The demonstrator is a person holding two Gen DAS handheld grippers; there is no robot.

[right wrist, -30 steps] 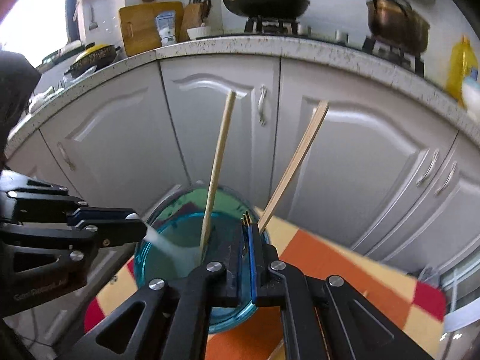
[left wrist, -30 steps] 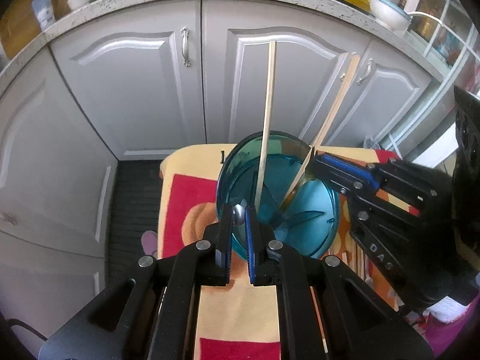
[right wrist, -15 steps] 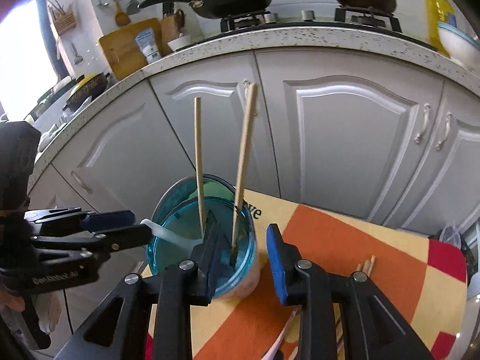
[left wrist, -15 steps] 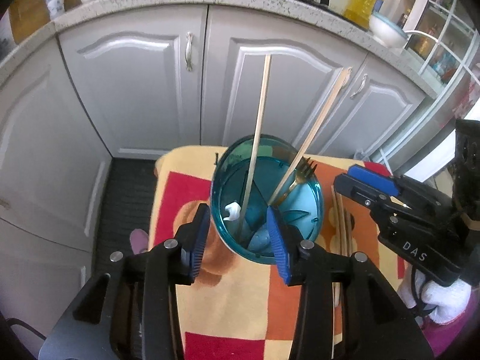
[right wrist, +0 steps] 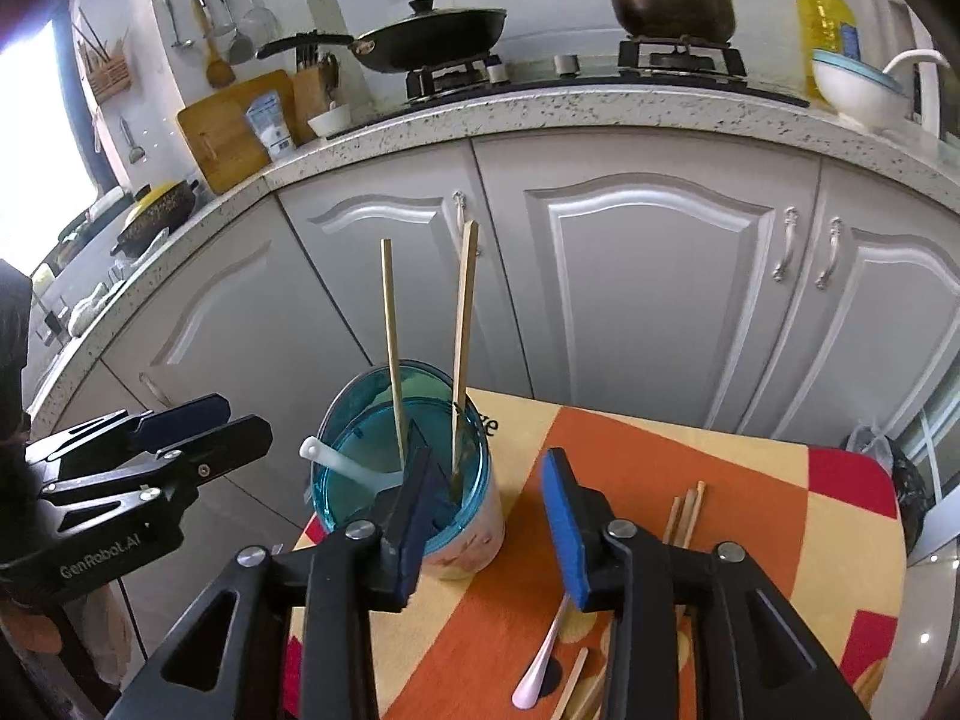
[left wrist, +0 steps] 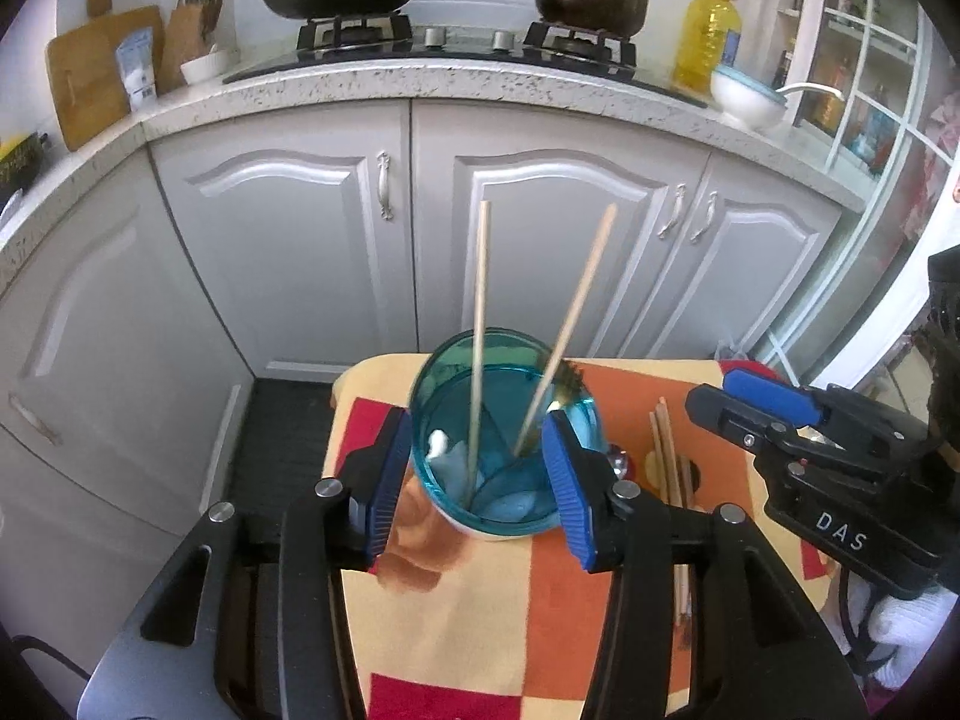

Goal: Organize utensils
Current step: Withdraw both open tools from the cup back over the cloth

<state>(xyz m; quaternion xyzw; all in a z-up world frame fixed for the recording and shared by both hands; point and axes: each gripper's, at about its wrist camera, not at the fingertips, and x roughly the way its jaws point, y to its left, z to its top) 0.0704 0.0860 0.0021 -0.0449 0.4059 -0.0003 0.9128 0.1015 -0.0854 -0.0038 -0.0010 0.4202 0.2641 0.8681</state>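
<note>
Both fingers opening, empty. Loose chopsticks (right wrist: 684, 513) lay just right of right fingers (right wrist: 492, 516), lengthwise along them; left fingers (left wrist: 480, 474) farther.

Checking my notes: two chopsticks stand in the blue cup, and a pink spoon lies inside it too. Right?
Not quite. The spoon in the blue cup is white; the pink spoon lies on the tablecloth, as the right wrist view shows. Two chopsticks do stand in it.

A translucent blue cup (right wrist: 414, 468) is stood upright near the worktop's far corner. Two wooden chopsticks (right wrist: 393, 360), a white spoon (right wrist: 345, 463) and a fork are held in it. More chopsticks (right wrist: 684, 513) and a pink spoon (right wrist: 540, 666) are left lying flat beside it.
</note>
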